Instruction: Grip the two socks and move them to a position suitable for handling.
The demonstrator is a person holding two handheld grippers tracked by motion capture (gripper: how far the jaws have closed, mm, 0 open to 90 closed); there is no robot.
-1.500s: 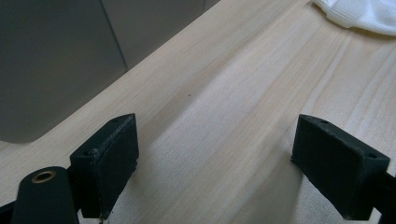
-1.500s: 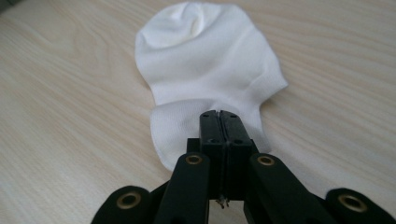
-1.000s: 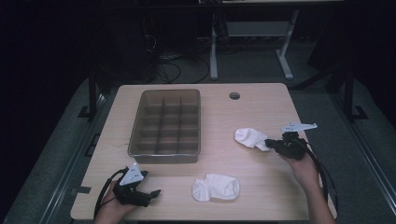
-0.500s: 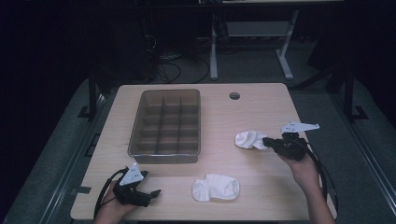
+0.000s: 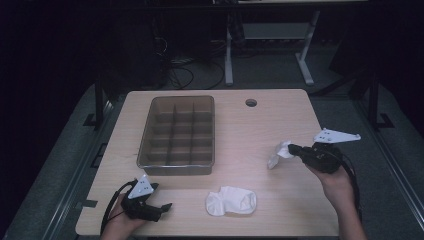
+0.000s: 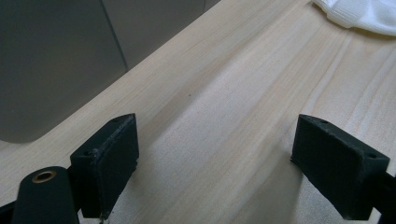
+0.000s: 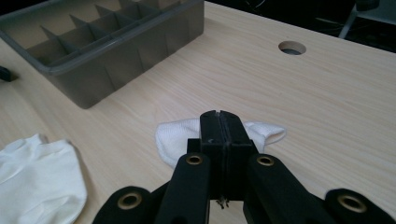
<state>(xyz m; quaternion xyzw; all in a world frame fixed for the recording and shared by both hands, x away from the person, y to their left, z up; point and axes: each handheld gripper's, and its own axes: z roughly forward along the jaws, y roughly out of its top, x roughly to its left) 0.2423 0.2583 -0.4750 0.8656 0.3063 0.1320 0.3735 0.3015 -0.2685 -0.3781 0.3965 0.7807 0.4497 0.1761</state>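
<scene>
The table [image 5: 240, 130] is pale wood-grain laminate, smooth and matt. The divided tray [image 5: 177, 131] is smoky, translucent plastic with a dull sheen. Both socks, the one in the right gripper [image 5: 291, 149] [image 5: 278, 152] and the one near the table's front edge [image 5: 231, 200], are white ribbed knit cloth, soft and matt. The left gripper [image 6: 215, 154] has black matt pads [image 6: 112, 158], slightly rough, with brass-coloured rivets.
</scene>
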